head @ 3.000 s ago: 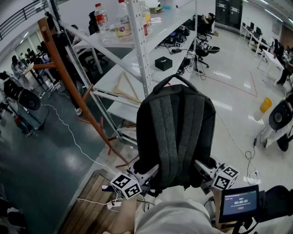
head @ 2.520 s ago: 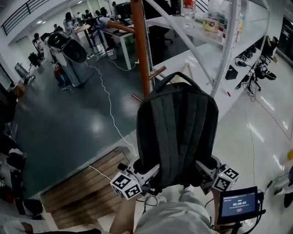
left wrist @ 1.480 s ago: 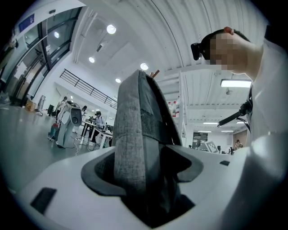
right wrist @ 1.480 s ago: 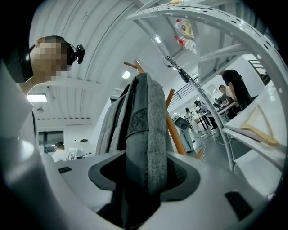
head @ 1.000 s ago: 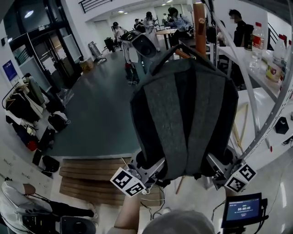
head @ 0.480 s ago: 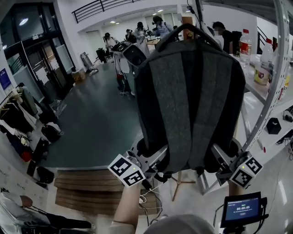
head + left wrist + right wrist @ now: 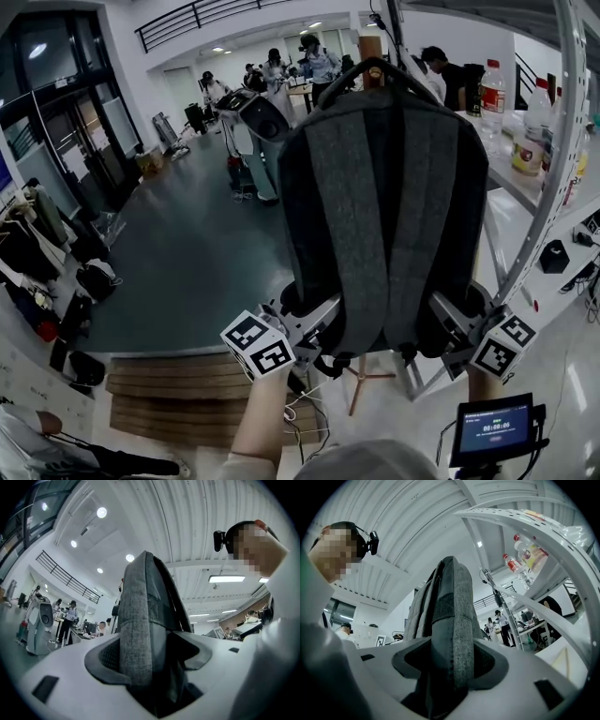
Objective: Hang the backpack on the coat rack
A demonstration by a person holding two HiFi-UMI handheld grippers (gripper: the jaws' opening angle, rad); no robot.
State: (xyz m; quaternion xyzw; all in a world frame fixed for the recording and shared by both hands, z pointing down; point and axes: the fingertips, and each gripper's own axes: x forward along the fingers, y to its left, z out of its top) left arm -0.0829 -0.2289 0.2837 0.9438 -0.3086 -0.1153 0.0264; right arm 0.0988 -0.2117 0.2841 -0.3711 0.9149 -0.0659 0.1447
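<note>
A dark grey backpack [image 7: 382, 216] is held up high with its straps toward me and its top handle [image 7: 379, 68] uppermost. My left gripper [image 7: 305, 330] is shut on its lower left side, and my right gripper [image 7: 448, 328] is shut on its lower right side. The wooden coat rack [image 7: 369, 47] stands right behind the pack; only its post top shows above the handle and its feet [image 7: 357, 377] below. In the left gripper view grey fabric [image 7: 138, 634] fills the jaws. In the right gripper view a strap [image 7: 452, 634] runs between the jaws.
A white metal shelving unit [image 7: 568, 122] with bottles [image 7: 493, 92] rises at the right. A wooden pallet [image 7: 178, 394] lies on the floor at the lower left. People and a robot [image 7: 248, 117] stand in the hall behind. A small screen [image 7: 492, 427] sits at the lower right.
I have turned from the shelving toward the coat rack and raised the backpack. Over the last second its handle rose to the level of the post top. Both grips are unchanged.
</note>
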